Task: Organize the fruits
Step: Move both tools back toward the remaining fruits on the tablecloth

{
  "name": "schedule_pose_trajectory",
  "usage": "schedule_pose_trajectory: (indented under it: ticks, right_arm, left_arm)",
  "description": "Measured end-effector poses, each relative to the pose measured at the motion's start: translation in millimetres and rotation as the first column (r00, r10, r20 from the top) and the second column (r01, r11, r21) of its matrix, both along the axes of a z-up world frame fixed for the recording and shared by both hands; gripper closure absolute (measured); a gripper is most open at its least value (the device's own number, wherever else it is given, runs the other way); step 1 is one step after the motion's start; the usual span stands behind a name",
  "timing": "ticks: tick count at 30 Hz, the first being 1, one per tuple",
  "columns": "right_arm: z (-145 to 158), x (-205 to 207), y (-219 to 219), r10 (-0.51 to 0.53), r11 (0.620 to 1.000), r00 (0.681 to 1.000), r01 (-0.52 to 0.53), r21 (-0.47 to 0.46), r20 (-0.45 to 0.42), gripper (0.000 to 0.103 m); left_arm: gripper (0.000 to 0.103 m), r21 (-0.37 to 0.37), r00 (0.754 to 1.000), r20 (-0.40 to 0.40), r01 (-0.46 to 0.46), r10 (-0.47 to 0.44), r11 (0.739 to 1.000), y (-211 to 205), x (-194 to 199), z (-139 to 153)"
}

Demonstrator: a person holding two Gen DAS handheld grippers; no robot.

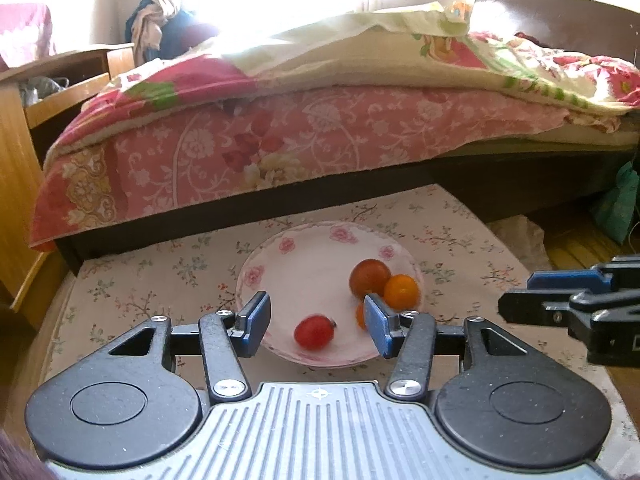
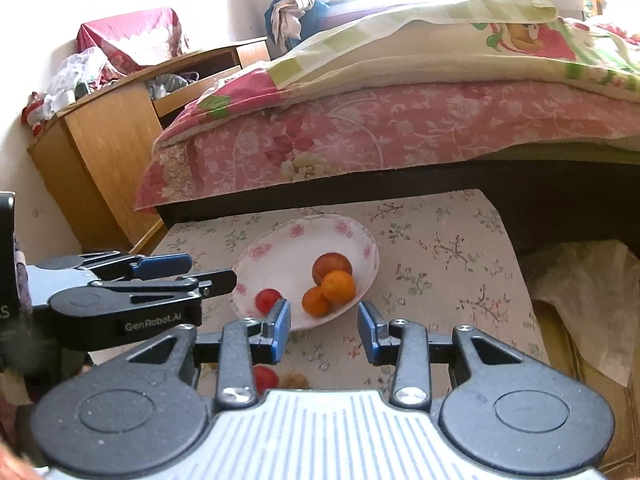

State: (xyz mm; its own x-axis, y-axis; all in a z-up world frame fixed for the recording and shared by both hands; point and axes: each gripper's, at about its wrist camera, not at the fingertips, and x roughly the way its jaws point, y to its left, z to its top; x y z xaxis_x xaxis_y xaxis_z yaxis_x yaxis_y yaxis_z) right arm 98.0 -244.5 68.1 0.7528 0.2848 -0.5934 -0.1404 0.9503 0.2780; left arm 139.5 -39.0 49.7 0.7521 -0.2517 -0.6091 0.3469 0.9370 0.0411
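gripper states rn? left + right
Left tongs: open, empty, above the plate near the red fruit.
Right tongs: open, empty, at the plate's near rim.

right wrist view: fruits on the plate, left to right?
On the plate: red tomato → lower orange. The dark red-orange fruit and the upper orange overlap, so their order is unclear.
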Motion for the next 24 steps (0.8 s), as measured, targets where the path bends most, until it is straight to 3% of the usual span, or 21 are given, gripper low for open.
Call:
schedule_pose_trajectory:
  ticks: [24]
  right_arm:
    - [-4.9,-41.4,12.2,0.031,0.999,0.999,-0.031,0.023,-0.019,0.064]
  left_arm:
    - [0.041,-0.012,0.999,-0.031,0.026,-0.026,1.000,4.6,-46.9,-3.0]
